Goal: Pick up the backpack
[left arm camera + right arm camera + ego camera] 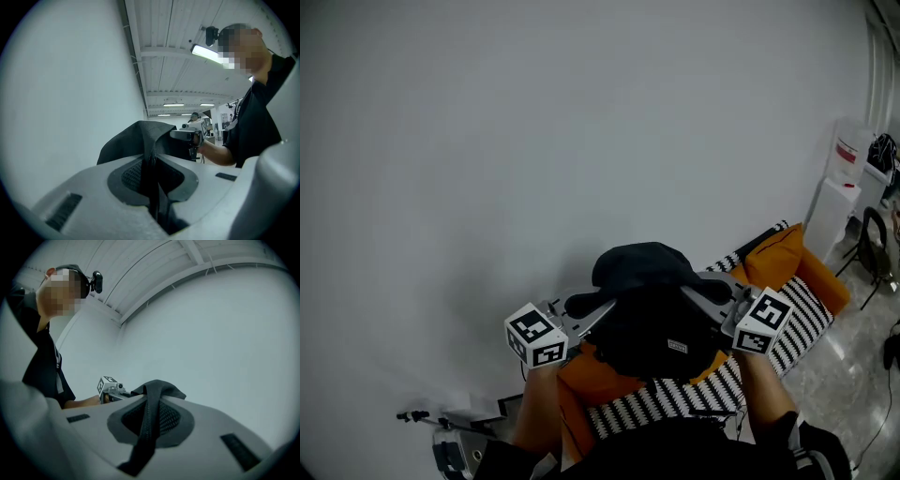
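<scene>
**Backpack held up between both grippers**

A white wall [534,141] fills the left and top of the head view. The left gripper [586,314] reaches in from the left, roughly level. Its jaws are clamped on a dark fold at the side of the backpack [652,323]. In the left gripper view, the pads are pinched on black fabric with a zip line running through it. The rest of the backpack [133,140] bulges just beyond. Whether that fold is a strap or a side seam is hard to tell from so close.

The backpack is black and hangs in the air between the two grippers. It is in front of the person and above a striped sofa [787,328].

The right gripper [712,300] grips the opposite side. In the right gripper view, its jaws are nearly together on a flat black band [151,401] that runs out between the pads. The left gripper [108,387] shows beyond it.

Further right, an orange cushion [778,258] lies on the sofa.
</scene>
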